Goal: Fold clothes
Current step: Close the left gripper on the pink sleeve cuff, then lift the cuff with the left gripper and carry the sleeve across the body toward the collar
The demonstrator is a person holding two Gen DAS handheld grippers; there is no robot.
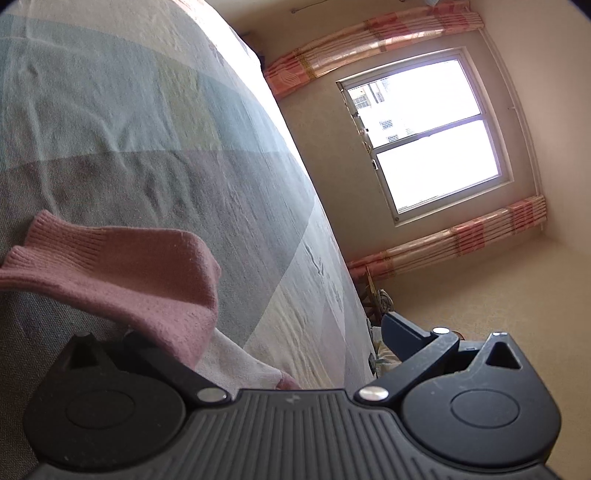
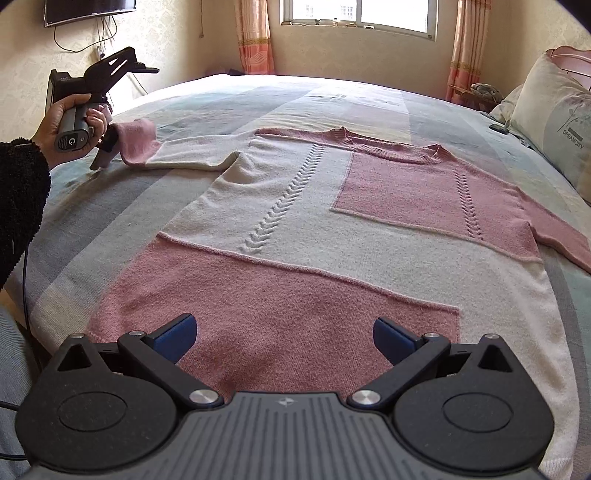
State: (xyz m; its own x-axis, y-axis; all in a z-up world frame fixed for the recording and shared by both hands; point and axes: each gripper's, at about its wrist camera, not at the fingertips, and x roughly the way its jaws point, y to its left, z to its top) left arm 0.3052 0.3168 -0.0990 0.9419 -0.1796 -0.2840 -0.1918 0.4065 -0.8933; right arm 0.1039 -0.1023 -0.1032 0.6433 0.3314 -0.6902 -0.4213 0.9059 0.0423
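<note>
sweater [image 2: 295, 221] flat on bed [image 2: 92, 206] | left tool [image 2: 107, 147] at cuff [image 2: 138, 142]; grip unclear | right tool [image 2: 284, 338] wide open, empty, over hem

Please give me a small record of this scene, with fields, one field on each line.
place: bed with pastel patchwork cover, window behind
garment: pink and cream sweater, lying flat, front up
left sleeve cuff: pink cuff, lifted off the cover at the left gripper
left gripper: jaws look wide apart; grip on cuff unclear
right gripper: right gripper, open, above the pink hem, holding nothing
other: pillow at right
</note>
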